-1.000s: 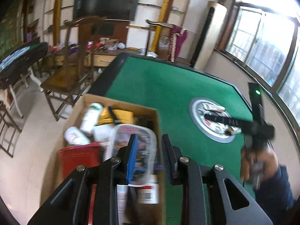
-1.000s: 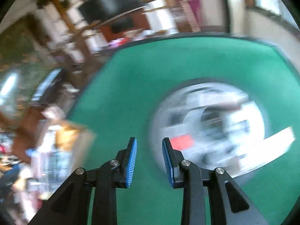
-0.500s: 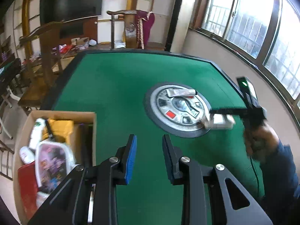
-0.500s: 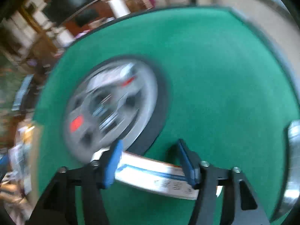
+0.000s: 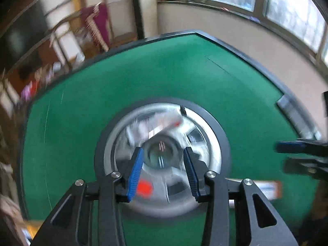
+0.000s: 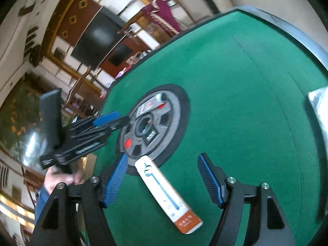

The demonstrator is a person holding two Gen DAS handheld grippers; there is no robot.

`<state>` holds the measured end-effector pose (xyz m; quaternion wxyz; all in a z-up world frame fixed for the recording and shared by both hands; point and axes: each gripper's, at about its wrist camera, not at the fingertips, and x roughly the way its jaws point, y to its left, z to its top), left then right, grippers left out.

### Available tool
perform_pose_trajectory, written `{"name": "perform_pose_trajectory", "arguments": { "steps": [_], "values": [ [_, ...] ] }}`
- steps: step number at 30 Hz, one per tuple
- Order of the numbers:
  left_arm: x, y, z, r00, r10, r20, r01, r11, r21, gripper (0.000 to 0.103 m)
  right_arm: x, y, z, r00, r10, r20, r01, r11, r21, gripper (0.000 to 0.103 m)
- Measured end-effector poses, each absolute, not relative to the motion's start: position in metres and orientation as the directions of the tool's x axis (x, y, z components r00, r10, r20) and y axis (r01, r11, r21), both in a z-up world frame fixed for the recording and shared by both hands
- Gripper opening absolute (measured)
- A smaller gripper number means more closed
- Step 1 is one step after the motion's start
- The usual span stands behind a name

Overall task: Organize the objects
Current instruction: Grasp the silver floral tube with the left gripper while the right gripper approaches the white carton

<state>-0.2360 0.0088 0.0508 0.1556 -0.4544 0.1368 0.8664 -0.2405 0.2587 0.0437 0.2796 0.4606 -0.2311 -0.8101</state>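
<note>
The green tabletop [image 6: 246, 82] fills both views, with a round silver hub [image 6: 150, 124] set in a black ring at its middle. In the right wrist view a long white box [image 6: 167, 192] with a blue stripe and an orange end lies flat on the felt. Its long axis runs diagonally: the white end touches or overlaps the hub's black ring, and the orange end points toward the camera and to the right. A second, smaller box [image 6: 152, 102] lies on the hub's far side; in the left wrist view it is too blurred to read.

The right tool [image 6: 162, 180] is spread wide, its jaws having just been opening, with the long box lying between them, untouched by either pad. The left tool [image 5: 163, 172] hovers over the hub centre, jaws partly apart and just opening, nothing between them. A hand [image 6: 59, 179] grips its handle.
</note>
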Motion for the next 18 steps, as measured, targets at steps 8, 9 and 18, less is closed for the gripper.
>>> {"name": "perform_pose_trajectory", "arguments": {
  "steps": [8, 9, 18],
  "values": [
    [-0.287, 0.051, 0.016, -0.548, 0.053, -0.835, -0.511, -0.812, 0.283, 0.040, -0.241, 0.269, 0.040, -0.409, -0.709, -0.575, 0.209, -0.686, 0.697, 0.077],
    [-0.292, 0.053, 0.012, -0.544, 0.040, -0.838, -0.514, -0.805, 0.295, 0.040, -0.241, 0.269, 0.039, -0.411, -0.706, -0.577, 0.205, -0.688, 0.696, 0.077],
    [-0.298, 0.043, 0.004, -0.541, 0.071, -0.838, -0.491, -0.835, 0.247, 0.029, -0.246, 0.261, 0.035, -0.425, -0.671, -0.608, 0.214, -0.727, 0.653, 0.077]
  ]
}}
